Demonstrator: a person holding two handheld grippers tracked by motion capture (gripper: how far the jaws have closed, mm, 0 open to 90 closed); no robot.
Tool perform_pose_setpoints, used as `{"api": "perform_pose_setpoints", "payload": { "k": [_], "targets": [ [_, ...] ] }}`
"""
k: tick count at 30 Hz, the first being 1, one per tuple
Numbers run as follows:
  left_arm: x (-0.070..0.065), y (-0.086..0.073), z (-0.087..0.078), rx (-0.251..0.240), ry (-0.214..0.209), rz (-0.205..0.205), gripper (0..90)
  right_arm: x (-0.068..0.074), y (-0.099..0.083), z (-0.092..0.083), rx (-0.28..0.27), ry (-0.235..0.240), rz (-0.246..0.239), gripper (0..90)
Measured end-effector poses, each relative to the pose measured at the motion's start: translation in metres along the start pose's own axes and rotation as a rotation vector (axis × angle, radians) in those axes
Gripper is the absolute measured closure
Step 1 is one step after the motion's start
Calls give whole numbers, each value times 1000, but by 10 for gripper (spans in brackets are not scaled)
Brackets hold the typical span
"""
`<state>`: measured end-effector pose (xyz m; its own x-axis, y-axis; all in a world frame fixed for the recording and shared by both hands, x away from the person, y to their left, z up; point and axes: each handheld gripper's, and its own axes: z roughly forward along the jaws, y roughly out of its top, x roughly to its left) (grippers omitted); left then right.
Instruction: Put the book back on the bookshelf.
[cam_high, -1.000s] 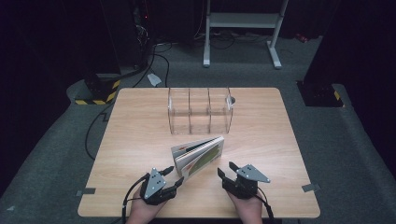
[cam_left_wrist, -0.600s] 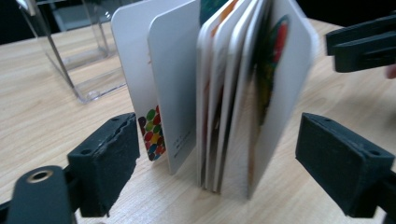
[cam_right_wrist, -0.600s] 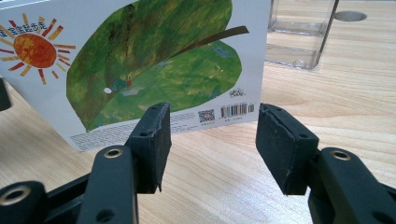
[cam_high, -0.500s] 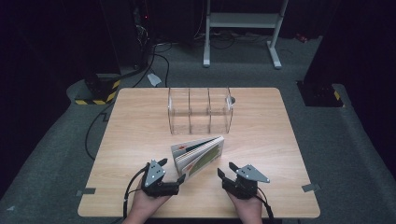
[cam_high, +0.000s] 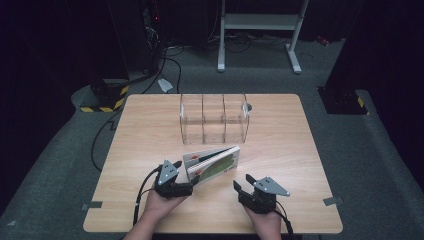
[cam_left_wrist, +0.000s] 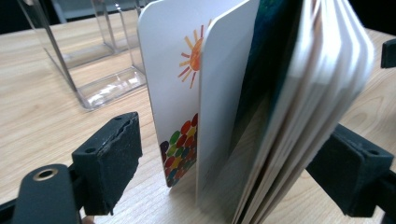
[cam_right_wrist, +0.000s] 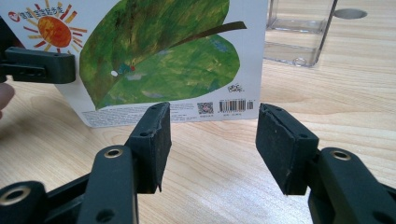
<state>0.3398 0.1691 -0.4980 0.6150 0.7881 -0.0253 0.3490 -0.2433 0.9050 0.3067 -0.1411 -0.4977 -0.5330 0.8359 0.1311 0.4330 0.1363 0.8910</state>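
- The thick board picture book with a green leaf cover (cam_left_wrist: 280, 93) runs off the top edge at 12 o'clock in the left gripper view; its near page edges blur.
- Small print and barcode on its back cover (cam_right_wrist: 233, 105) are too small to read.
- The clear plastic divided rack (cam_right_wrist: 299, 32) is cut off at 12 o'clock in the right gripper view.

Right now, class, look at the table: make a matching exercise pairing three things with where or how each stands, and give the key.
Things:
1. book
2. clear divider rack
3. right gripper

States:
A. open, nothing between its jaws
B. standing on edge between the left gripper's jaws
C. at the far middle of the table, empty

Pairs: 1-B, 2-C, 3-A
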Motion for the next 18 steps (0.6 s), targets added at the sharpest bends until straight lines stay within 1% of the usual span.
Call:
{"api": "perform_pose_setpoints", "payload": {
  "k": [1, 4, 5, 7, 8, 10, 12, 15, 17, 18],
  "targets": [
    [0, -1, 1, 0, -11, 2, 160, 0, 0, 0, 1, 0, 2, 451],
    [-1, -2, 2, -3, -25, 24, 240, 0, -1, 1, 5, -1, 2, 451],
    [-3, -3, 2, -11, -36, 33, 296, 0, -1, 2, 6, 1, 1, 451],
    [-6, -4, 0, -20, -36, 52, 413, -1, -1, 2, 9, 3, 4, 451],
    [-6, -5, -1, -27, -37, 57, 458, -1, -1, 3, 11, 6, 4, 449],
    [-7, -6, -4, -34, -50, 62, 586, -3, 1, 4, 12, 10, 4, 438],
    [-7, -8, -6, -36, -52, 75, 668, -8, 4, 7, 11, 17, -3, 410],
    [-7, -10, -8, -40, -80, 79, 712, -16, 10, 13, 25, 23, -8, 358],
    [-8, -11, -10, -43, -116, 84, 747, -20, 13, 18, 47, 24, -19, 324],
    [-10, -11, -10, -42, -131, 86, 770, -22, 15, 21, 49, 25, -31, 316]
  ]
}}
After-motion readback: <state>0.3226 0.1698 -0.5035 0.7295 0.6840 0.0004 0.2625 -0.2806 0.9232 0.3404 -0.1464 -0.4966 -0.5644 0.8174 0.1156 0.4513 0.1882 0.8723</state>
